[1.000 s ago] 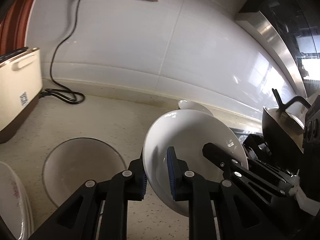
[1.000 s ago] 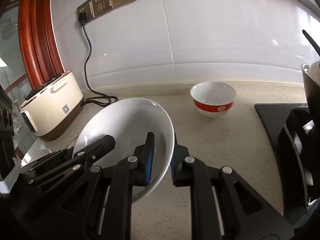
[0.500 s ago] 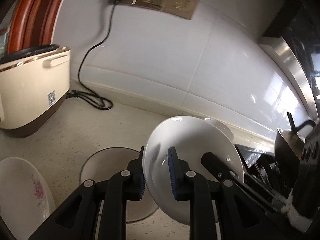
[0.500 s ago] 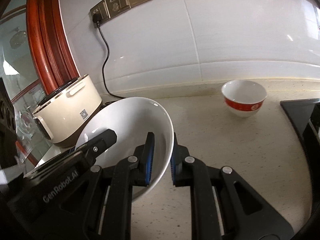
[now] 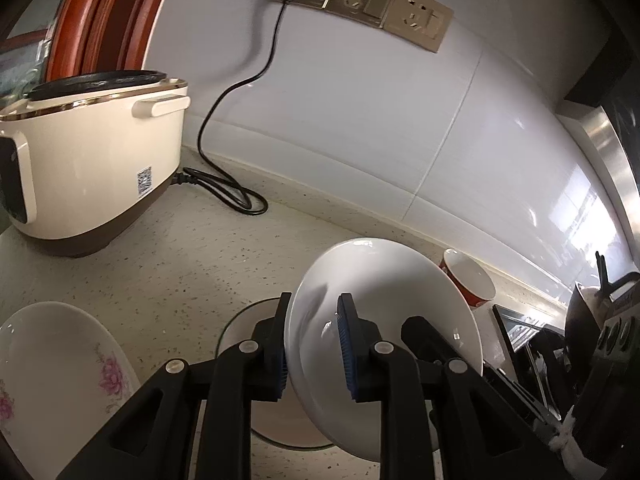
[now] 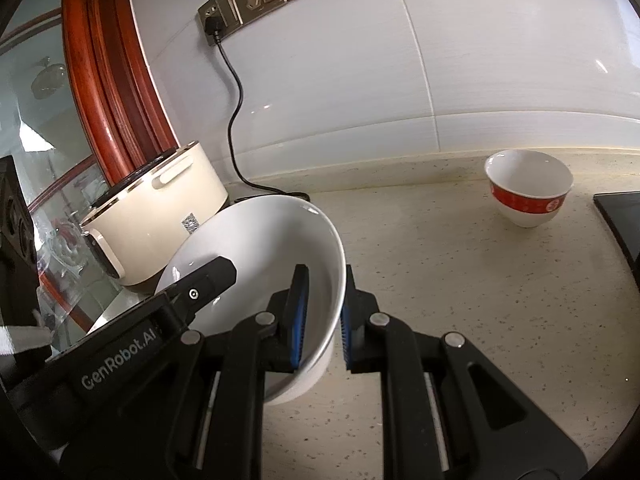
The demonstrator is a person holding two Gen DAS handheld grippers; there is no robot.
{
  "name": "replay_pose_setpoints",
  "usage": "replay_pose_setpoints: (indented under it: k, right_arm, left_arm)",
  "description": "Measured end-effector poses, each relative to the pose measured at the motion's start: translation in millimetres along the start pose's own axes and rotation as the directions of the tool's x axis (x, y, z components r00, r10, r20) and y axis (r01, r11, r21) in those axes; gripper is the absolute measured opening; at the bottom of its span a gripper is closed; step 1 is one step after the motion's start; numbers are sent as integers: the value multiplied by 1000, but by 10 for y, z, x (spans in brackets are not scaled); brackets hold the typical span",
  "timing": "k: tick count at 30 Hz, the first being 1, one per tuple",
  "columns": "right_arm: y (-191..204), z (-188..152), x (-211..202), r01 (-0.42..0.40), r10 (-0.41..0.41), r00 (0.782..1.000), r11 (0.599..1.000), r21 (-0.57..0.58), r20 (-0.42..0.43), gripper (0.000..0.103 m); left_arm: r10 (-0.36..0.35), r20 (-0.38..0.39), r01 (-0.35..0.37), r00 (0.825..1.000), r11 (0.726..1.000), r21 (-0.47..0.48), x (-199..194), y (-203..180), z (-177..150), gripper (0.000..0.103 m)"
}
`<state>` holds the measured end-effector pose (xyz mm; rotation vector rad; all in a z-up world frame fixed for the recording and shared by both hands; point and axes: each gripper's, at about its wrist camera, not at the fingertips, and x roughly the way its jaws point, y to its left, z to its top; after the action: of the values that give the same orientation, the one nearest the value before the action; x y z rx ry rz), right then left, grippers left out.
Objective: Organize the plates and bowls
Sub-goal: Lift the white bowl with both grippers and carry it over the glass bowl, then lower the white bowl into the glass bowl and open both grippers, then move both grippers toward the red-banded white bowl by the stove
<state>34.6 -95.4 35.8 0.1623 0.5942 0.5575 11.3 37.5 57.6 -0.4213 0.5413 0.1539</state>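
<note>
A plain white bowl [image 5: 384, 312] hangs tilted above the speckled counter, gripped from both sides. My left gripper [image 5: 314, 344] is shut on its left rim, one blue pad inside and one outside. My right gripper [image 6: 322, 316] is shut on the opposite rim of the same white bowl [image 6: 256, 248]. Each gripper shows in the other's view: the right one [image 5: 420, 332] and the left one [image 6: 208, 280]. Below the bowl lies a round shallow plate [image 5: 240, 328], partly hidden. A floral plate [image 5: 60, 360] sits at the lower left. A small red-and-white bowl [image 6: 528, 188] stands by the wall.
A cream rice cooker [image 5: 92, 160] stands at the left with its black cord [image 5: 224, 196] coiled on the counter and plugged into the wall sockets. A black stove [image 6: 620, 216] with a pan [image 5: 584, 320] borders the right. The tiled wall runs behind.
Both grippers have carried the white bowl leftward along the counter. The rice cooker and floral plate have come further into view, and the red-and-white bowl has slid toward the right.
</note>
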Motion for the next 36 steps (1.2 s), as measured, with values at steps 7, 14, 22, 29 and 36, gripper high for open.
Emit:
replay_pose_setpoints:
  k: [7,14,22,29,36]
  right_arm:
    - [208,-99,122,19,-24,999,996,-92,-48,18]
    - [288,-144,179,45,-54,997,988,-147,-59,18]
    - [381,-223,278,72,-94,991,973,-218,-95,23]
    - [500,-255,232,46,-66,996,960,-276,-67,53]
    - [761,-295,8,191,-158,981,875,-445,111,71]
  left_arm:
    - [32,-27,-33,999,999,-43,-28,148,3,27]
    - [57,-56,-60,997,996,-70,11,251,-1,33]
    - [89,-114,-97,990,993,-71,132,320,-33,33]
    - [102,-130,-114,986,989,-89,164,358,-41,42]
    - [125,-59,-131,990,984,-121,39,401,10,67]
